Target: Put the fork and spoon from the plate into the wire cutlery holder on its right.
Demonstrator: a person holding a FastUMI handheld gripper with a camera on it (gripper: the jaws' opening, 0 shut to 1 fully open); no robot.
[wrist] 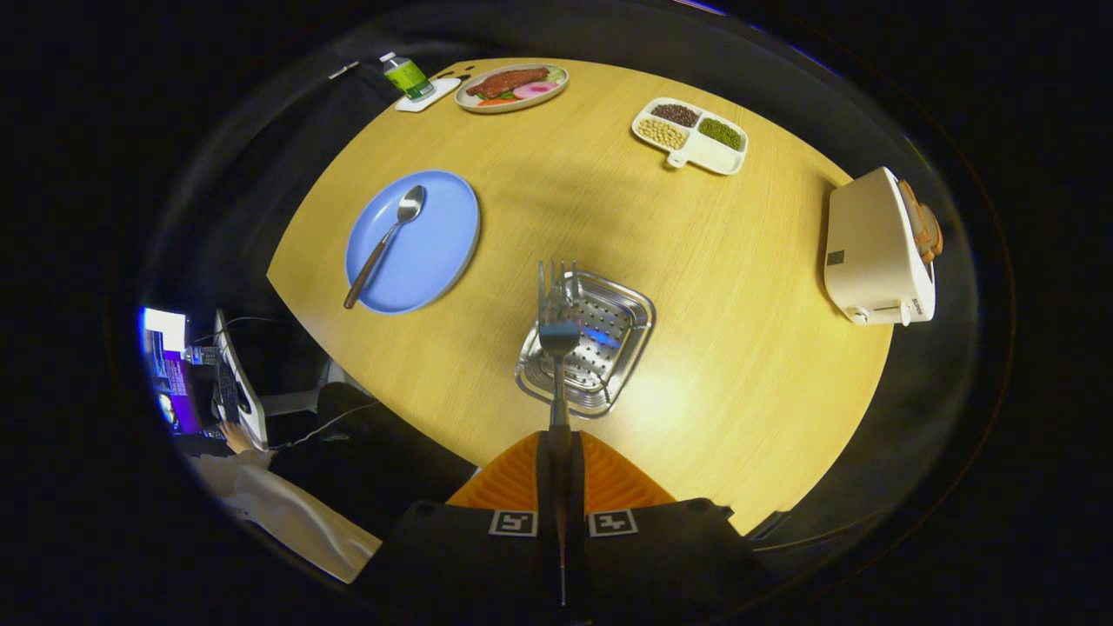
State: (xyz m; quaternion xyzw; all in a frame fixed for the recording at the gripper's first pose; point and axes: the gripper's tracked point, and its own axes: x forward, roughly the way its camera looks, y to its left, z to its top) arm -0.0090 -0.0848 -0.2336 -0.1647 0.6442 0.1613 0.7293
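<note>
The gripper (pixel 557 474) is closed on the handle of a fork (pixel 557 335), both fingers pressed against it, so the fork sticks out ahead of them with its tines over the cutlery holder (pixel 622 326). The counter (pixel 739 365) is a light wooden top. A toaster (pixel 874 252) with bread in its slots stands at the counter's right edge. The blue plate (pixel 435 248) lies near the left edge, left of the cutlery holder and apart from it, and the spoon (pixel 387 239) rests on it. At the far edge sit a plate of food (pixel 513 87), a divided dish of beans (pixel 691 135) and a bottle (pixel 406 76).
</note>
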